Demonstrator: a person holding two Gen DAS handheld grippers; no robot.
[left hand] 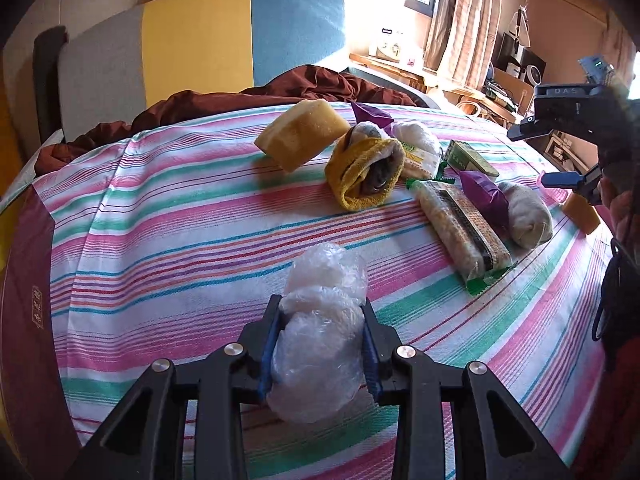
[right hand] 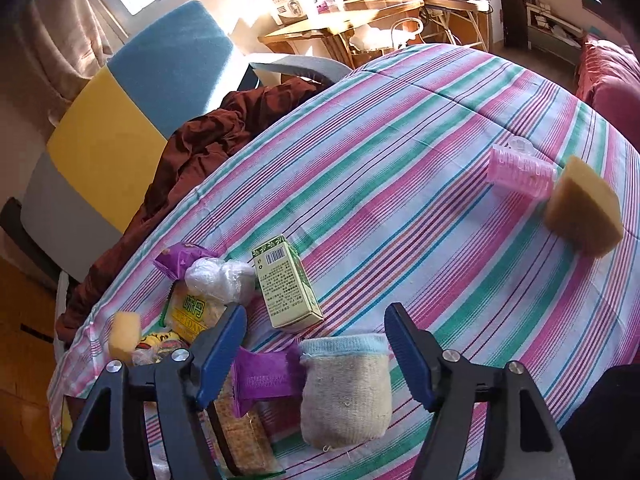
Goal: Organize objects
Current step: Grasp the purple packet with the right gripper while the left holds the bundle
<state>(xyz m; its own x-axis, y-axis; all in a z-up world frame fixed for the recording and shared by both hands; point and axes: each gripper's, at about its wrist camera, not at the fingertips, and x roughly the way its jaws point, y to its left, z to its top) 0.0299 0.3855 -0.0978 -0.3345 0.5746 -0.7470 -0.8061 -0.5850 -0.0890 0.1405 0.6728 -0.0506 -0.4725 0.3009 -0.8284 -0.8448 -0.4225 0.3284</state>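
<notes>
Where blue pads [left hand: 269,354] pinch | plastic bundle [left hand: 320,332] contents unclear

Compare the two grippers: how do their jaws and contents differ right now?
The left gripper is shut on the plastic bundle, pads pressing its sides. The right gripper stands open around the beige sock roll, gaps on both sides. The bundle is clear crinkled plastic; the sock roll is knit fabric. Both work over the striped cloth.
</notes>
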